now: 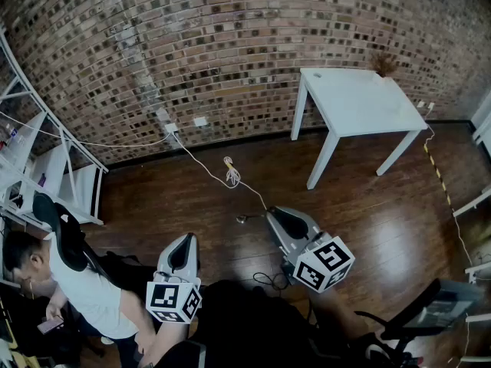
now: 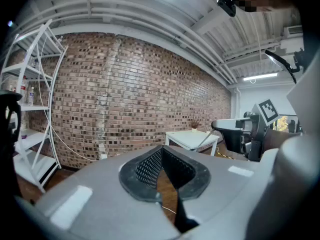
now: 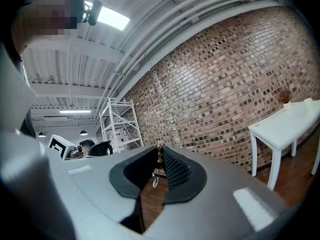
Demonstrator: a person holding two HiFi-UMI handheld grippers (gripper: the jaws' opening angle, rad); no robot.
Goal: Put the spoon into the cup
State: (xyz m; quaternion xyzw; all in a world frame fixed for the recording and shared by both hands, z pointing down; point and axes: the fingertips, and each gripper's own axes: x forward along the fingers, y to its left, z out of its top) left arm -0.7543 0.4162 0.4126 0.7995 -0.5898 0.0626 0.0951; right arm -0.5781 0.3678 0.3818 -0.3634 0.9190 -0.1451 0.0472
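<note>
Left gripper (image 1: 184, 244) clenched on nothing, tips pressed together, low over the wooden floor (image 1: 192, 205) beside the person (image 1: 88, 294) at the left. Just to its right, the spoon (image 1: 245, 218): up in the air above the floor, pinched in the narrow jaws of the right gripper (image 1: 269, 214) and sticking out past the tips toward the left. Grasped near the end of the handle, by the look of it, with most of the length hanging free.

Likely trouble from here:
- A swing or slow droop of the overhanging spoon in so thin a pinch, then a drop to the floor. Worse with any quick turn or jolt of the hand.
- A snag or stumble on the white cable (image 1: 205, 169) lying loose across the floor between the grippers and the brick wall (image 1: 230, 44).
- A knock of the spoon's free end against the rim on the way in, enough to tip a light cup.

Containers, left to right:
- White rack (image 1: 80, 192) along the left side: a few small things on its shelves, too small to name.
- White tabletop (image 1: 360, 102) at the right: a dried plant (image 1: 381, 61) at its far corner, and one or two small pale things near it, too far off to call a cup or not.

No cup plainly in any view, so nothing to report inside one. Needs finding before any approach.
</note>
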